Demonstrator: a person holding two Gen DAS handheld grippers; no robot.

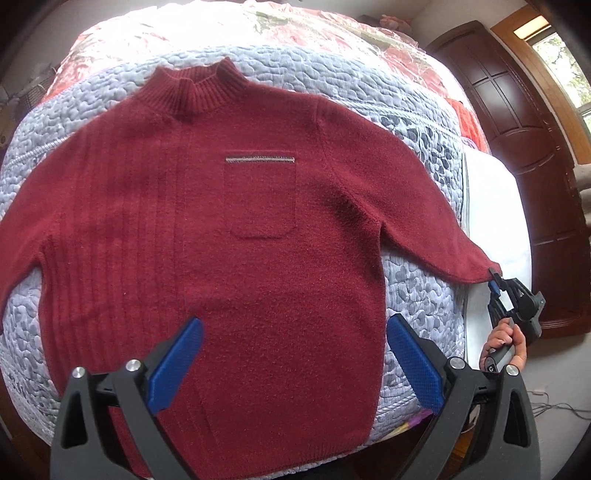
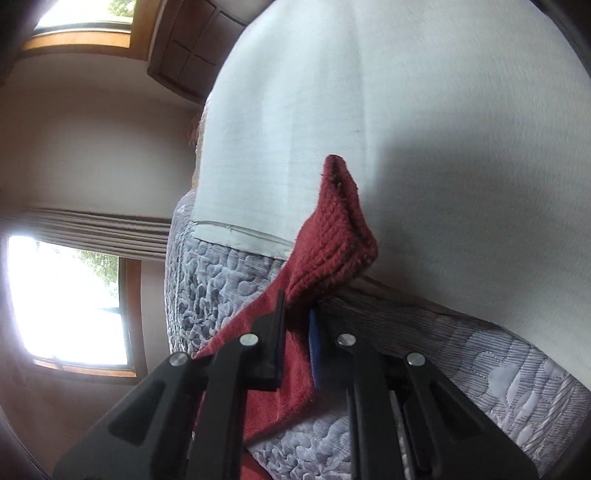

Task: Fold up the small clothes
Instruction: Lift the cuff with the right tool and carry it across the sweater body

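A dark red knit sweater with a chest pocket lies flat, front up, on a grey quilted bedspread, collar at the far side. My left gripper hovers open over the sweater's lower body, its blue pads wide apart with nothing between them. At the right edge of the bed my right gripper is shut on the cuff of the sweater's right-hand sleeve. The right wrist view shows that cuff bunched up and sticking out beyond the right gripper. The other sleeve runs off the left edge of the left wrist view.
A white sheet covers the bed's right side beyond the quilt. A floral blanket lies at the far end. Dark wooden panelling and windows stand past the bed. A hand grips the right gripper's handle.
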